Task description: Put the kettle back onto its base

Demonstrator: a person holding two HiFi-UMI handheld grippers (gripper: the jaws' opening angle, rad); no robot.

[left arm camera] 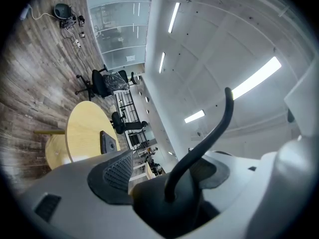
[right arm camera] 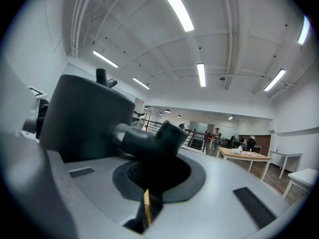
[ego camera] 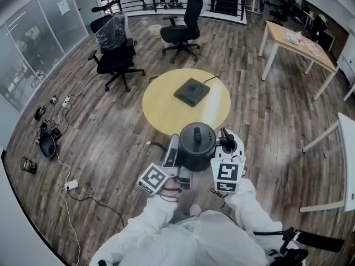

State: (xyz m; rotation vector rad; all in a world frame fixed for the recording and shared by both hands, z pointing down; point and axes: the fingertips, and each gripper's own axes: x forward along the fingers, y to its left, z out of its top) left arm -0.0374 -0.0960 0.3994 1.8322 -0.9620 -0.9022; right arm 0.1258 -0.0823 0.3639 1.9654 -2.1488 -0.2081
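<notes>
The black kettle [ego camera: 195, 146] hangs in the air just off the near edge of the round yellow table [ego camera: 161, 107], carried between the two grippers and clear of the tabletop. Its lid, with a knob in the middle, faces up.

The right gripper [ego camera: 226, 142] is clamped on the kettle's handle [right arm camera: 149, 138]. In the right gripper view the handle juts from the dark body and ends between the pads, which are pressed onto it.

The left gripper [ego camera: 173, 154] sits against the kettle's opposite side. In the left gripper view its jaws pinch a dark part of the kettle from which a thin curved black stem [left arm camera: 209, 133] rises. Which part that is I cannot tell.

The base [ego camera: 192, 91], a dark square plate with a round centre, lies flat near the middle of the table, well apart from the kettle, with a cord running off its far side.

Beyond the table stand two black office chairs [ego camera: 113, 49], one with a plastic-wrapped backrest. A wood-topped desk [ego camera: 299, 46] stands to the right. A white power strip [ego camera: 71, 185] and cables lie on the plank floor to the left.
</notes>
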